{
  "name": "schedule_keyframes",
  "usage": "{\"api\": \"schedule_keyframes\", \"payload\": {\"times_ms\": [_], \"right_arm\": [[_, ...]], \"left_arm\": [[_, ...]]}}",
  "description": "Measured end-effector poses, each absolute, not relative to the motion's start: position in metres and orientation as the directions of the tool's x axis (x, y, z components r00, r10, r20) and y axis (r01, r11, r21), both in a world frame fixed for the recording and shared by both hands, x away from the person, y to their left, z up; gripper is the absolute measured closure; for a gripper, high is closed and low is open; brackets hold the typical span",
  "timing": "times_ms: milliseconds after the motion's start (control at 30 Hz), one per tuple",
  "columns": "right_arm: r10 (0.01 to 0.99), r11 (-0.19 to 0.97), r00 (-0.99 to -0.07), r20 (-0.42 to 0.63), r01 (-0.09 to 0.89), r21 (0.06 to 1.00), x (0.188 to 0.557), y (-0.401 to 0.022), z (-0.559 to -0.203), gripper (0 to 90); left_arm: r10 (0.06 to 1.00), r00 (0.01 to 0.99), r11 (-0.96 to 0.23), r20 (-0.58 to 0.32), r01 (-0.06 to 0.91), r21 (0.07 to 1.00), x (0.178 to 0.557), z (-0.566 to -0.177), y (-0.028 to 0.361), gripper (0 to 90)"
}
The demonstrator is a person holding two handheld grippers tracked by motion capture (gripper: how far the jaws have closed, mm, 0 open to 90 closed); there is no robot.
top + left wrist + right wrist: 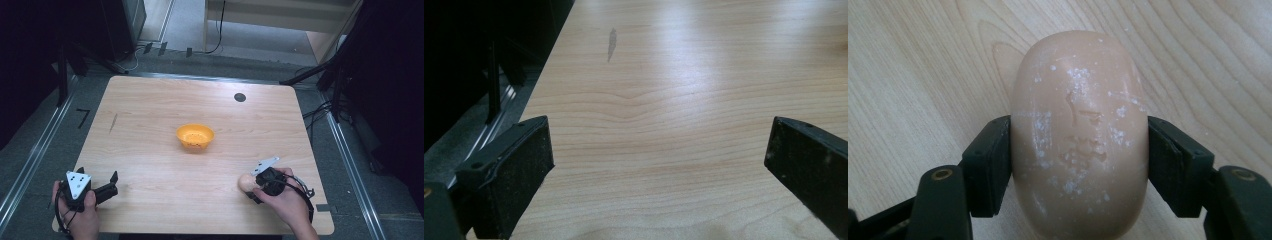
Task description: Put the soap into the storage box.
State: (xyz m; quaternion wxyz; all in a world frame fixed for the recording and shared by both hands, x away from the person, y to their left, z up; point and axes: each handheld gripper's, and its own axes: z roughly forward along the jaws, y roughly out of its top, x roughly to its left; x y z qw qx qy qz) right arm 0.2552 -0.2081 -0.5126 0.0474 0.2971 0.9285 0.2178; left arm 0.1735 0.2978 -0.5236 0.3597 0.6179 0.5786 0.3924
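- nearest to me, at about 5 o'clock on the table, my right gripper is clamped on the bar of soap; both pads press its long flanks near the middle, and it rests on the wood.
- i judge the soap stiff, light and a bit slick: rounded sides, chalky white scuffs, a stamped mark on top. gripping across the narrow waist looks right to me; nearer a domed end it could squirt out, and a hard squeeze may dent it.
- at 7 o'clock my left gripper hangs wide apart over bare wood, holding nothing.
- farther off, near the table's centre, sits the orange bowl, well apart from the soap, toward its 11 o'clock.
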Motion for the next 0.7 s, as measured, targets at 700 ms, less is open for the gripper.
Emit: {"api": "schedule_keyframes", "payload": {"times_ms": [700], "right_arm": [[0.468,0.786,-0.883,0.031,0.432,0.443,0.278,-0.197,-0.491,33.8]], "left_arm": [[0.997,0.028,-0.072,0.066,0.434,0.898,0.174,-0.524,0.298,0.0]]}}
